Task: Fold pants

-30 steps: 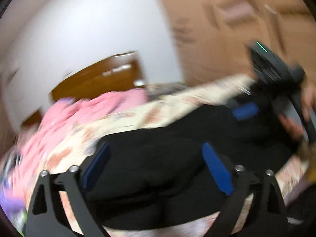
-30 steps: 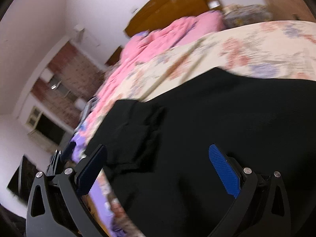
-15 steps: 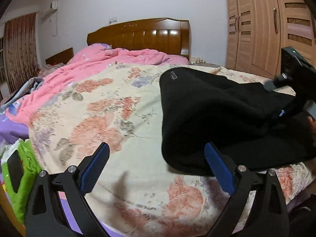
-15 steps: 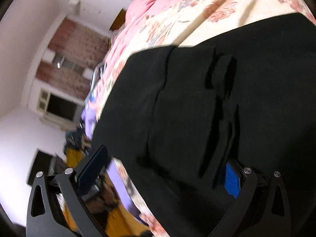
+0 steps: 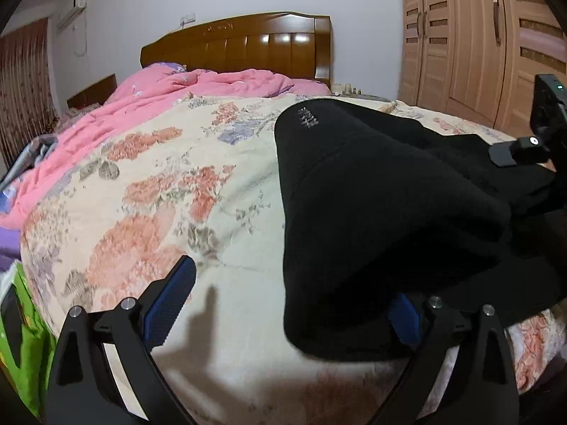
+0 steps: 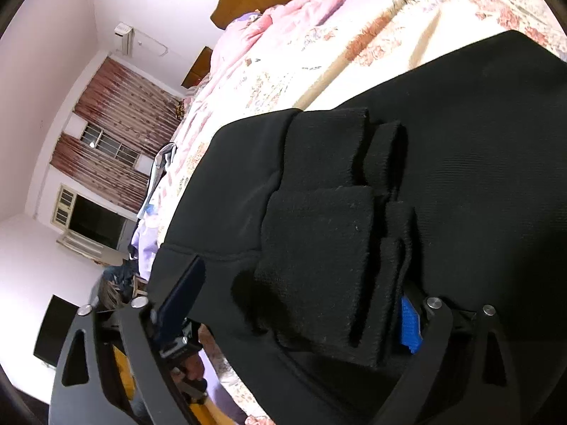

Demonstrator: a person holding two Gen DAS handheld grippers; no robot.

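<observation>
Black pants point(image 5: 382, 205) lie folded on a floral bedspread point(image 5: 170, 191), with a rounded fold at the near left. My left gripper point(image 5: 290, 283) stands open at that fold. Its left pad point(image 5: 166, 304) is over bare bedspread, and the fold's edge covers most of its right pad point(image 5: 404, 318). In the right wrist view the ribbed cuffs point(image 6: 319, 248) of the pants point(image 6: 478, 177) lie stacked between the jaws of my right gripper point(image 6: 301, 283). These jaws are closing. Its right pad point(image 6: 411, 326) sits against the cuffs; its left pad point(image 6: 180, 297) is still apart from them. The right gripper's body point(image 5: 521, 148) shows at the far right.
A pink quilt point(image 5: 184, 95) is bunched toward the wooden headboard point(image 5: 248, 46). A wardrobe point(image 5: 478, 35) stands at the right. A green object point(image 5: 21, 347) lies off the bed's left edge. Curtained windows point(image 6: 106, 141) and floor clutter lie beyond the bed's side.
The left gripper swung left off the pants and dropped to the fold's edge. The right gripper moved over the pants until the cuffs lay between its jaws, which narrowed slightly.
</observation>
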